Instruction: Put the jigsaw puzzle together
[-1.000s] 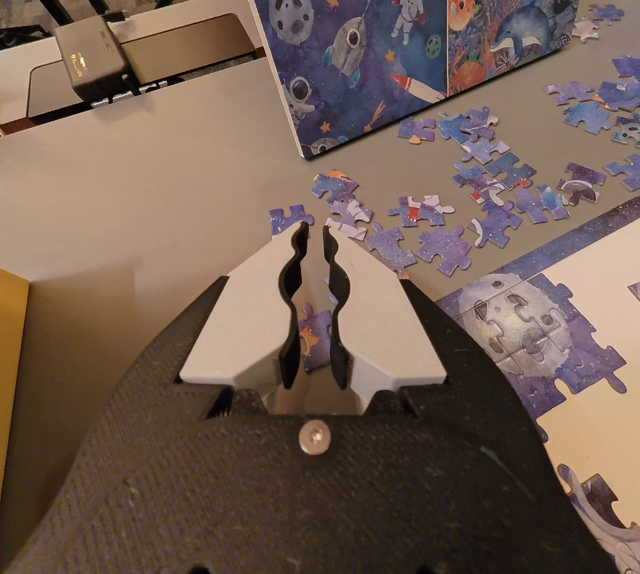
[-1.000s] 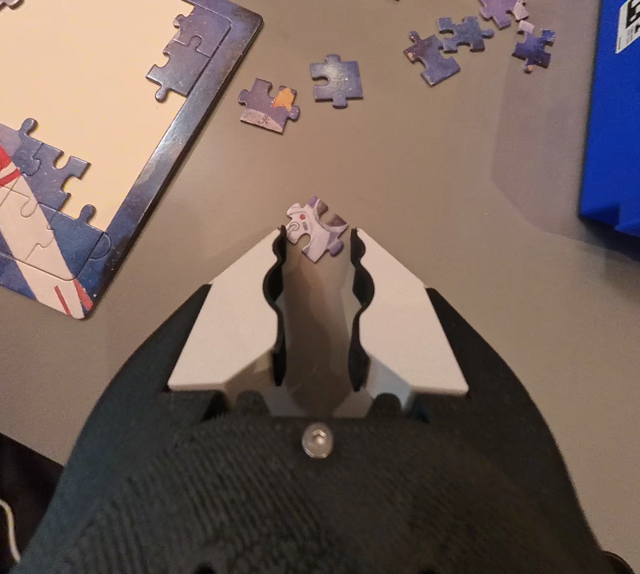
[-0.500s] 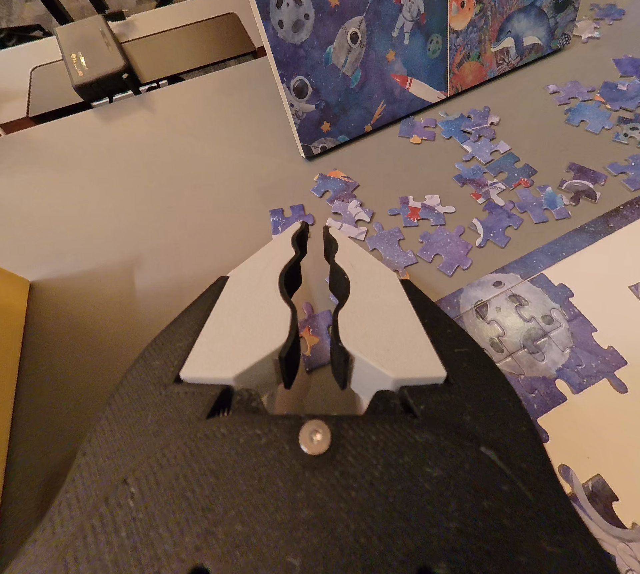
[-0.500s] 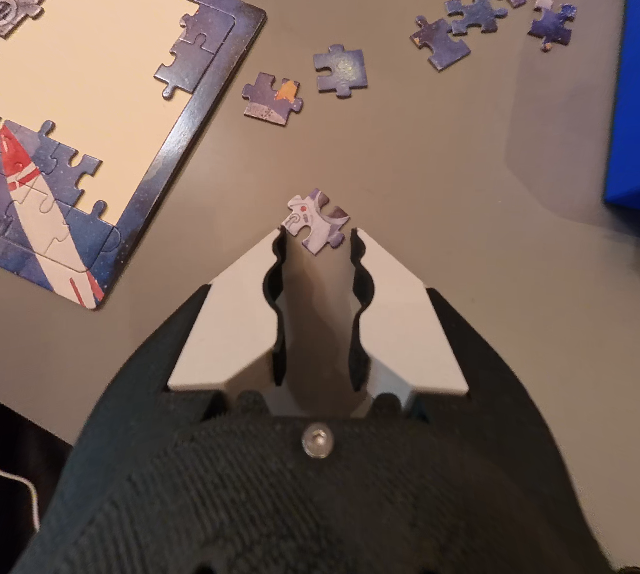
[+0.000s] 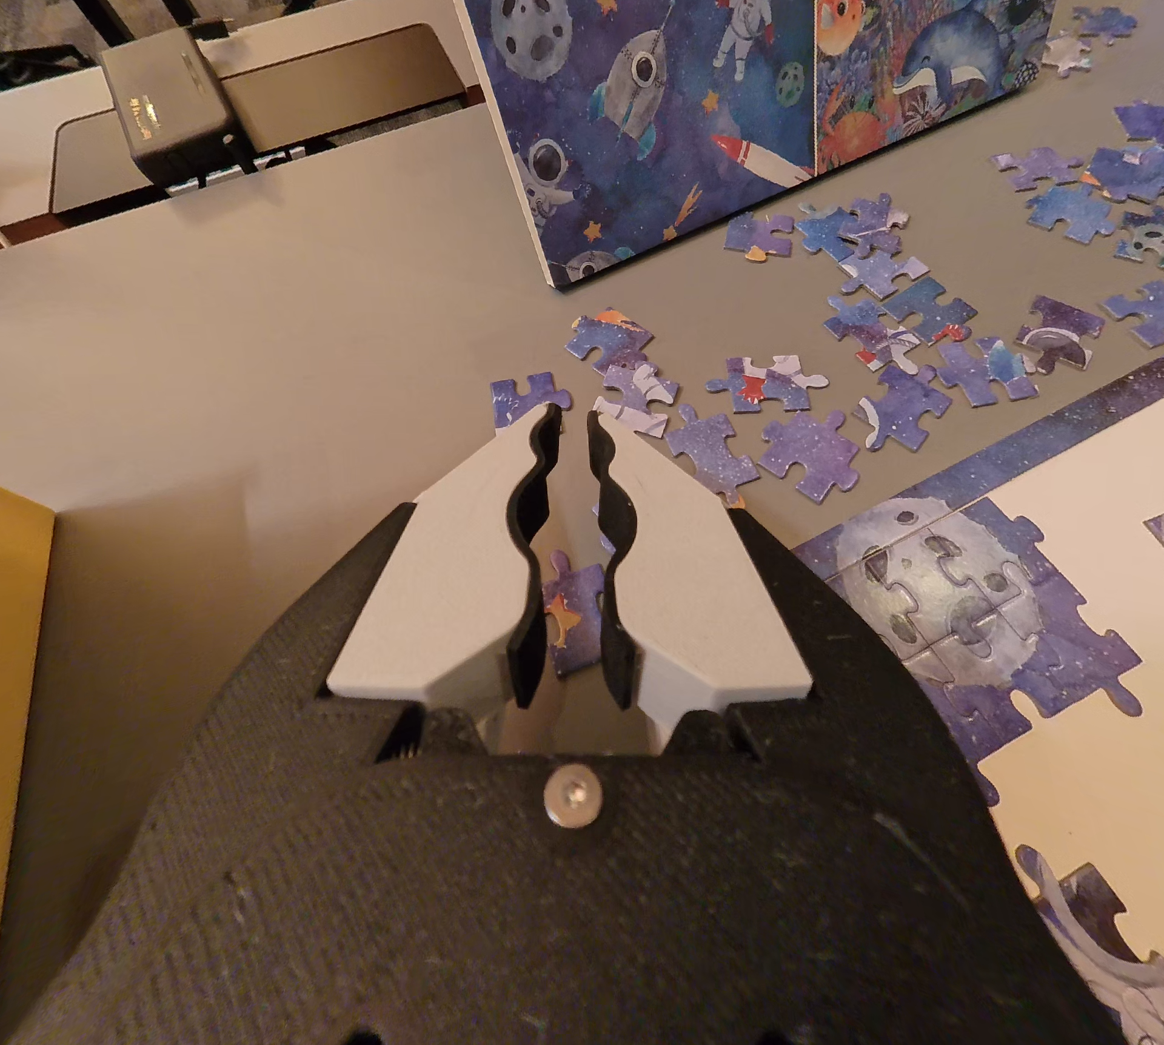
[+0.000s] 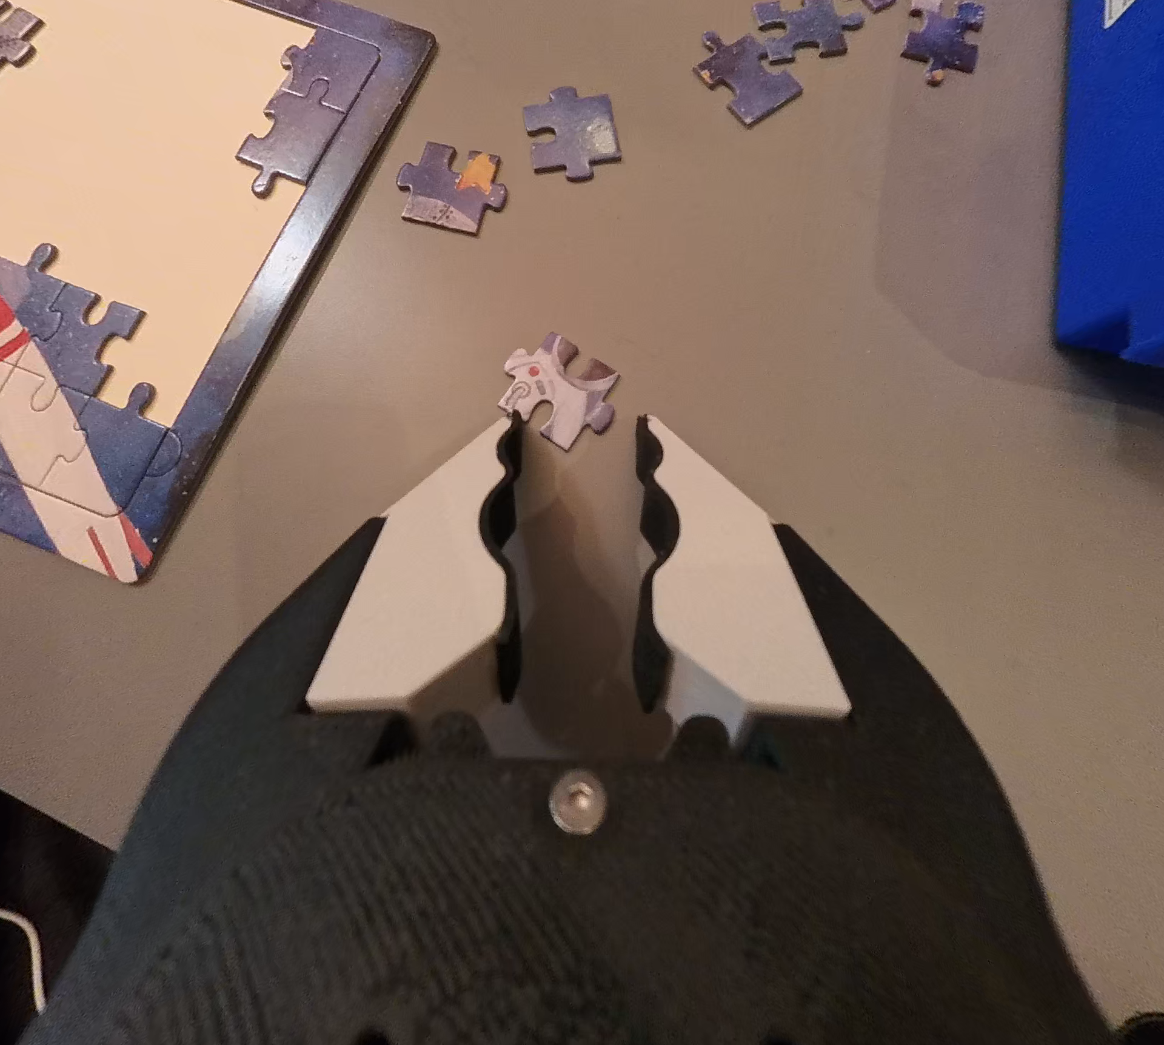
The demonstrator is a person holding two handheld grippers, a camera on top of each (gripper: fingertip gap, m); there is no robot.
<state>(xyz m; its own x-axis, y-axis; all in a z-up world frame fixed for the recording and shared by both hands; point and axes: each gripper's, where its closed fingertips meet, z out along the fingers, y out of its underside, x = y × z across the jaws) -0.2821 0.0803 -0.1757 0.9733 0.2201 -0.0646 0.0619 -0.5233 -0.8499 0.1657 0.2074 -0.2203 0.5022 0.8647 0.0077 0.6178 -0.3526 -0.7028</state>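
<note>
In the left wrist view my left gripper (image 5: 574, 416) hovers over the grey table with only a narrow slit between its fingers and nothing gripped. A purple puzzle piece with an orange star (image 5: 574, 611) lies on the table under it and shows through the slit. A purple piece (image 5: 519, 394) and a whitish piece (image 5: 636, 416) lie just past the tips. In the right wrist view my right gripper (image 6: 577, 419) is open and low over the table. A white-and-lilac puzzle piece (image 6: 560, 394) lies flat just ahead of its tips, with its corner at the left fingertip (image 6: 511, 429), not gripped.
A puzzle board (image 5: 1039, 435) with an assembled moon (image 5: 932, 580) lies to the right, and it also shows in the right wrist view (image 6: 302, 233). A picture box (image 5: 661, 69) stands behind several loose pieces (image 5: 812, 454). A blue box (image 6: 1115, 164) is at the right, and a yellow object (image 5: 19, 636) at the left. Tip to tip, the grippers are about 45 cm apart.
The left gripper has not moved. The right gripper has drifted a little over the table; the white-and-lilac piece now sits more towards its left fingertip. Neither jaw has visibly changed.
</note>
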